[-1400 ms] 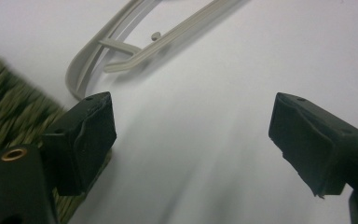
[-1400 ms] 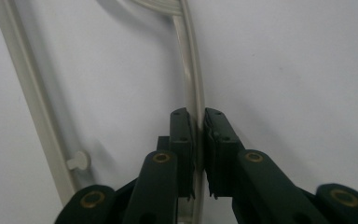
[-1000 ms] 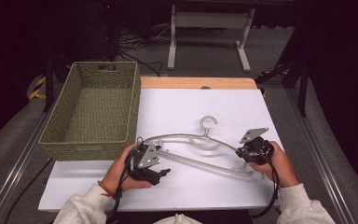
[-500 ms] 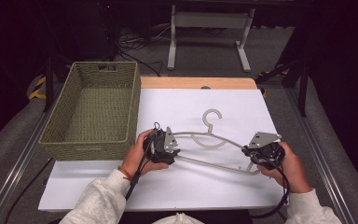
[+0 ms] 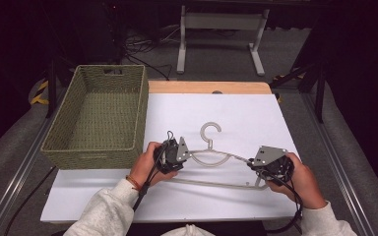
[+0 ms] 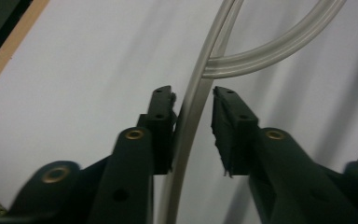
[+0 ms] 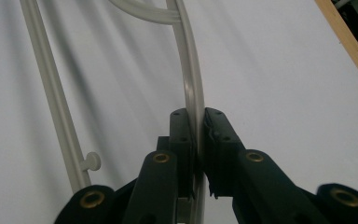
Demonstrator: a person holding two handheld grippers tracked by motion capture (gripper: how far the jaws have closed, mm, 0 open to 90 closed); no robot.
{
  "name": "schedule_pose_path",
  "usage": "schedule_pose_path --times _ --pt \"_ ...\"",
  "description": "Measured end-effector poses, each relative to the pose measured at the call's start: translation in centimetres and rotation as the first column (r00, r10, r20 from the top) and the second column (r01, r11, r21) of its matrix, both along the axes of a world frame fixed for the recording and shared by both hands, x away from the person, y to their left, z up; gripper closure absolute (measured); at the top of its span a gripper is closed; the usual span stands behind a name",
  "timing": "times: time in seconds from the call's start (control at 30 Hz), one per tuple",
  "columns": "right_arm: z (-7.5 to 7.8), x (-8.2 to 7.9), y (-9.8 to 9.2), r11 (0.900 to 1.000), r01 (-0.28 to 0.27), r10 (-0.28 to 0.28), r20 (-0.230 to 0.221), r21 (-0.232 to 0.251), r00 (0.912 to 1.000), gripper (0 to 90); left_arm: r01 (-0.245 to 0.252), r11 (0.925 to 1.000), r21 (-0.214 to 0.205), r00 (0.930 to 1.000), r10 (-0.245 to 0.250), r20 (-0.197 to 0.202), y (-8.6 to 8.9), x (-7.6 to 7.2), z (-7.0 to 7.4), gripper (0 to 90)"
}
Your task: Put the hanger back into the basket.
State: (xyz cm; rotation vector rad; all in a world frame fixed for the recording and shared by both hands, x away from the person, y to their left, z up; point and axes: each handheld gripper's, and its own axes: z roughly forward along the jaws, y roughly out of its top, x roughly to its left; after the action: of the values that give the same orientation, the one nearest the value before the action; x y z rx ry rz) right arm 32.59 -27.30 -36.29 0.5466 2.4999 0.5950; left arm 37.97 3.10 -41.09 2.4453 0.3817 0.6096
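Observation:
A pale plastic hanger (image 5: 210,129) lies flat on the white table top (image 5: 256,118), its hook pointing away from me. My right gripper (image 5: 252,165) is shut on the hanger's right arm; in the right gripper view the jaws (image 7: 198,113) pinch the thin arm (image 7: 189,56), and the hanger's lower bar (image 7: 51,93) runs to their left. My left gripper (image 5: 188,155) is at the hanger's left shoulder. In the left gripper view its jaws (image 6: 192,91) stand open astride the arm (image 6: 193,121), which rests against the left pad.
A green woven basket (image 5: 98,115) stands at the table's left, close to the left hand. A wooden strip (image 5: 209,87) edges the table's far side. Beyond it, the metal legs of a stand (image 5: 221,22) rise from the floor.
My left gripper has moved right and forward to the hanger's left shoulder. The hanger has shifted a little to the left, the right gripper still on it.

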Motion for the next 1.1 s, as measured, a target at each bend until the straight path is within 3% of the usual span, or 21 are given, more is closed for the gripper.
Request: schedule_pose_path --times 0.27,0.43,0.53,0.77,0.93,1.1 --pt "0.0 -0.1 0.2 0.9996 -0.025 0.025 -0.003 0.012 0.9997 83.1 0.012 0.9997 0.02 0.9998 -0.012 0.017 -0.3 0.0 -0.4 72.8" --pt "-0.1 -0.1 0.5 0.9996 -0.028 0.028 0.0 0.004 0.9996 83.0 0.017 0.996 0.088 0.9985 -0.022 0.051 -1.0 -0.1 -0.7 74.2" --pt "-0.1 -0.1 0.4 0.9993 -0.033 0.033 0.002 0.016 0.9994 82.9 0.023 0.9961 0.085 0.9984 -0.027 0.05 -1.0 0.0 -0.7 76.8" --pt "-0.2 0.2 0.2 0.9989 -0.036 0.036 0.002 0.029 0.9994 82.4 0.05 0.9895 0.135 0.9931 -0.064 0.098 -1.1 -0.3 -0.7 78.7" --pt "0.1 0.1 0.0 0.9987 -0.038 0.037 0.024 0.033 0.999 82.4 0.063 0.9869 0.149 0.9907 -0.08 0.11 -1.2 -0.4 -0.7 79.7" --pt "0.3 -0.1 -0.1 0.9975 -0.052 0.051 0.026 0.047 0.9984 82.9 0.044 0.9951 0.089 0.9944 -0.053 0.092 -1.0 -0.1 -0.8 77.9"
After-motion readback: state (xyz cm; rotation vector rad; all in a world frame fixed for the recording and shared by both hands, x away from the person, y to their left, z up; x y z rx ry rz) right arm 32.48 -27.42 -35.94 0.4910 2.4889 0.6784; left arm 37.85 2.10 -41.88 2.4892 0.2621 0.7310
